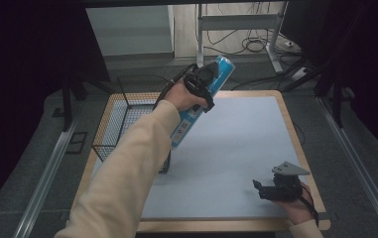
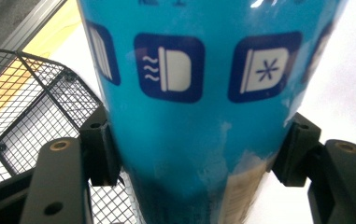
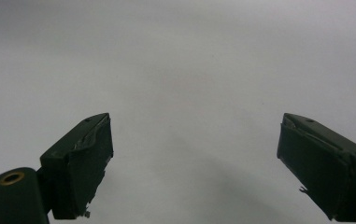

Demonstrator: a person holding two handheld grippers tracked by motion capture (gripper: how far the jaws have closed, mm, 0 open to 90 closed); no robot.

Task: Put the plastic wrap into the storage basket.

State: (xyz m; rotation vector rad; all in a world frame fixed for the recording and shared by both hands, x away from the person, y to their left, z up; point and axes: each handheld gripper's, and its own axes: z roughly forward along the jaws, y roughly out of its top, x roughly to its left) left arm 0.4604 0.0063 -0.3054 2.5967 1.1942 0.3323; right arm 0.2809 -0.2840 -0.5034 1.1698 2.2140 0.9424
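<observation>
1. High view: the left gripper (image 1: 200, 85) holds a blue tube (image 1: 204, 96) up in the air. The tube is tilted, top end far away, low end near the basket (image 1: 122, 116). The basket sits at the left edge of the mat (image 1: 236, 148). The right gripper (image 1: 275, 188) rests low on the mat near the front right corner, well apart from the tube

2. Left gripper view: the tube (image 2: 199, 93) sits right between the two jaws. Both jaws press on its sides, one on each side, so it is held tight. They are spread about as wide as the tube. The basket (image 2: 31, 112) is below and to the left of the jaws

3. Right gripper view: the jaws are wide apart with nothing between them. Past them is just the plain mat (image 3: 180, 70)

4. My guess is the tube goes into the basket. To do it well, keep the squeeze firm so the smooth tube does not slip, bring the low end over the basket, lower it inside the wire walls, and let go only when it rests
</observation>
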